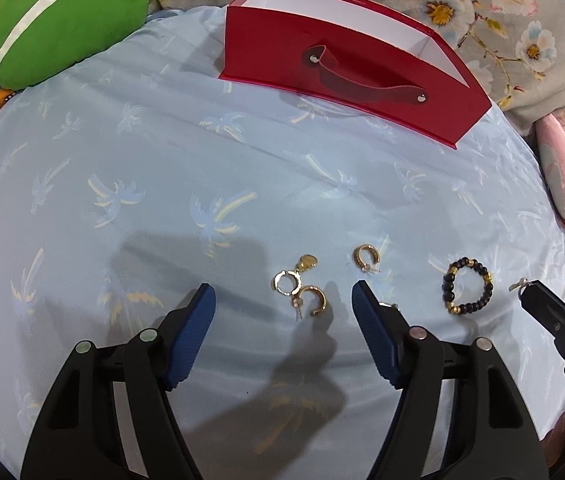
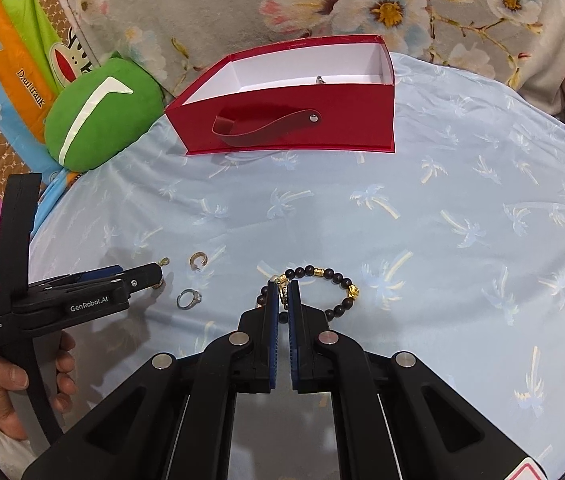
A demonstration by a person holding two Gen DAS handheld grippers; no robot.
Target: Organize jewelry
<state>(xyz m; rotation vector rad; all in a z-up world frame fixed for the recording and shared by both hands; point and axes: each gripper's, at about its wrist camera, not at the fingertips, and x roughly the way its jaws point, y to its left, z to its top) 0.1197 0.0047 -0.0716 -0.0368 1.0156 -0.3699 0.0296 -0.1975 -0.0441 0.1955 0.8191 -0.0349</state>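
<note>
Now: two tools over the bed sheet, jewelry near, red box far.
Left tool: jaws wide, nothing pinched, pointing steeply down at the sheet.
Target for left: hoop earring and charm ring, touching each other, lying between the two pads, just past the tips.
Offset: pair sits roughly centred in the gap; second hoop lies just beyond the right pad, outside the jaws.
Right tool: jaws closed on a small metal piece, too small to identify.
Bracelet: flat on the sheet under the right tool's tips, not gripped as far as I can tell.
Box vs right tool: straight ahead, far, open top facing up; one small item already inside.
Nearer hand: left for the hoops, right for the bracelet.
Judgement: right carries to box; left closes on the pair.
</note>
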